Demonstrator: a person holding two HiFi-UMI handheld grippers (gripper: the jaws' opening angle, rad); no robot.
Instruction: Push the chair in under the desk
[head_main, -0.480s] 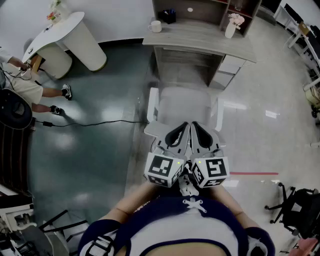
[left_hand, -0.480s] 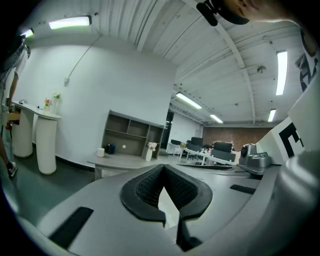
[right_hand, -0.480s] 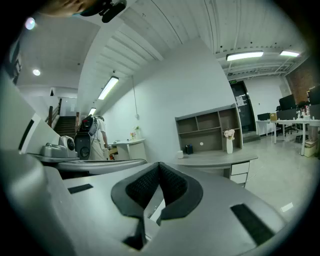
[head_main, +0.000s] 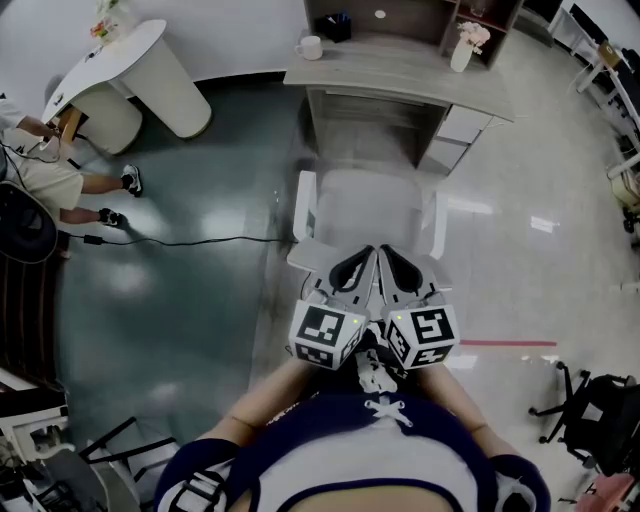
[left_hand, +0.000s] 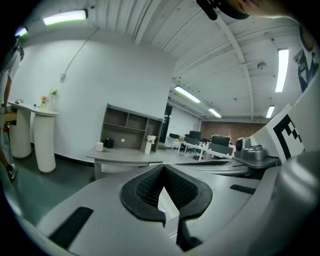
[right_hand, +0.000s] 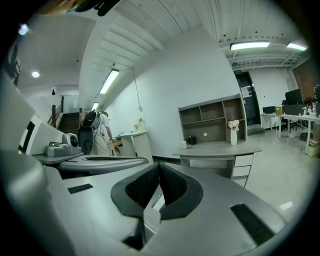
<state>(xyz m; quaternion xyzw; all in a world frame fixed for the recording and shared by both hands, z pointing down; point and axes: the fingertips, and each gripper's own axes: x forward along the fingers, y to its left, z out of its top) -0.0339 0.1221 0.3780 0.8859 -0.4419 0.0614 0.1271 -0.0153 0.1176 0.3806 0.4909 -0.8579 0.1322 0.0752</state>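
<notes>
Head view, left to right.

- One person (head_main: 45, 170) stands at the far left edge, partly cut off. Two shoes show on the dark floor.
- One white curved counter (head_main: 120, 50) stands on two rounded pedestals, near the person.
- One black cable (head_main: 190, 241) runs across the dark floor from the person toward the chair.
- One pale chair (head_main: 365, 205) stands in front of the desk, facing it. Its two white armrests (head_main: 305, 205) are outside the desk front. Only the front of the seat nears the knee gap, so the chair is not yet pushed in.
- One grey desk (head_main: 400, 75) stands against the wall and carries one shelf hutch (head_main: 400, 15). On the top are one white mug (head_main: 310, 47) to the left and one white vase (head_main: 461, 58) with pink flowers to the right.
- The left gripper (head_main: 366, 256) and right gripper (head_main: 390, 256) sit side by side, just beside each other, over the near edge of the chair. Contact with the chair cannot be confirmed.
- Two marker cubes (head_main: 328, 335) show, one per gripper.
- Each gripper view shows that gripper's jaw tips pressed together with nothing pinched. A white sliver shows through the opening behind the tips.
- One red tape line (head_main: 508, 345) lies on the pale floor to the right.
- One black office chair (head_main: 600, 410) stands at the lower right, well apart from the desk.
</notes>
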